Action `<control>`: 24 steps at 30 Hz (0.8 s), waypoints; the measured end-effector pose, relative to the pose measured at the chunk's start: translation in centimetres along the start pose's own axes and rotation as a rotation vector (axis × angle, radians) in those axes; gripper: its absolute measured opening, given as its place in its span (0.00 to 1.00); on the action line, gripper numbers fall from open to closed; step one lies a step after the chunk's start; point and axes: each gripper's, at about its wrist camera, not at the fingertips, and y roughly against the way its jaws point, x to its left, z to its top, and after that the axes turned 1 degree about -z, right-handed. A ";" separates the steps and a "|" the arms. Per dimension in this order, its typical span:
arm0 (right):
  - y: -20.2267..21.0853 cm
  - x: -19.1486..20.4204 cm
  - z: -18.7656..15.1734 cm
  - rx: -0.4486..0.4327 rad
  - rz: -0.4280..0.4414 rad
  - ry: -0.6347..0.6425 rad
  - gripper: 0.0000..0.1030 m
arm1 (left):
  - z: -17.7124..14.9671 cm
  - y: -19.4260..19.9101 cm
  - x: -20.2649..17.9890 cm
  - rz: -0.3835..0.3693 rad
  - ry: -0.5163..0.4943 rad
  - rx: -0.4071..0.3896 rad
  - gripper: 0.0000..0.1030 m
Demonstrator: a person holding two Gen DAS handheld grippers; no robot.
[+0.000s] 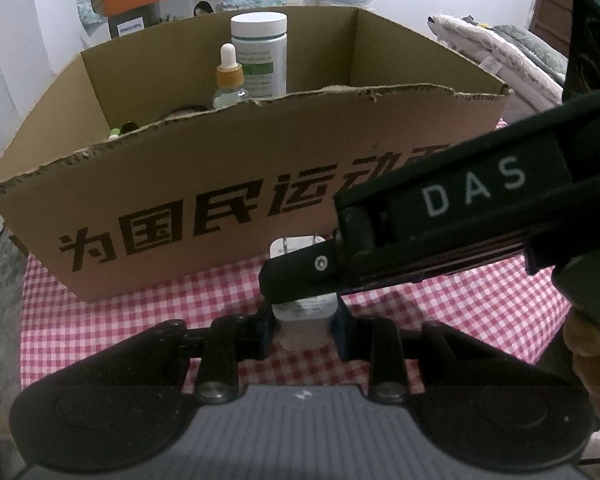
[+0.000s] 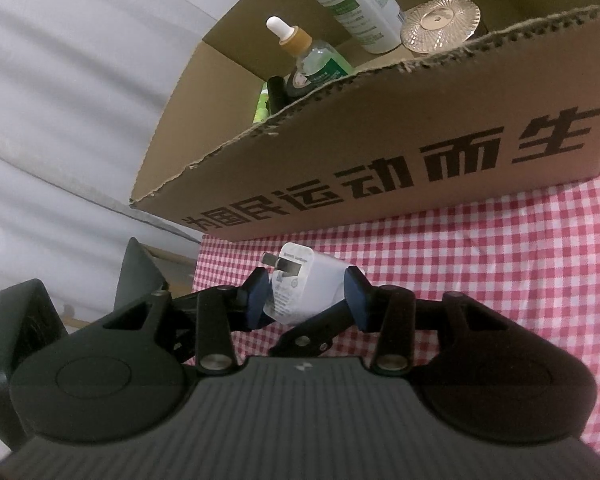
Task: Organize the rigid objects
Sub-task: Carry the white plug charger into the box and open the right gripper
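Both grippers are clamping the same white charger [image 1: 303,322] just above the checkered surface [image 1: 140,320], in front of the cardboard box [image 1: 220,184]. The left gripper [image 1: 304,332] is gripping its lower body, while the right gripper [image 2: 306,294] is pinching it from the sides, prongs pointing toward the box. Inside the box are standing a white bottle [image 2: 352,4] and a dropper bottle [image 2: 312,56].

The left gripper [image 1: 305,330], black with blue pads, points steeply down, its jaws pressed on a small white plug-in charger [image 1: 303,320]. The right gripper [image 2: 306,300] reaches across from the right, its own blue pads flanking the same charger, tilted downward.
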 end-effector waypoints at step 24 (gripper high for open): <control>6.9 6.7 0.4 -0.153 0.083 0.170 0.41 | 2.2 9.7 -0.5 0.054 -0.035 -0.231 0.28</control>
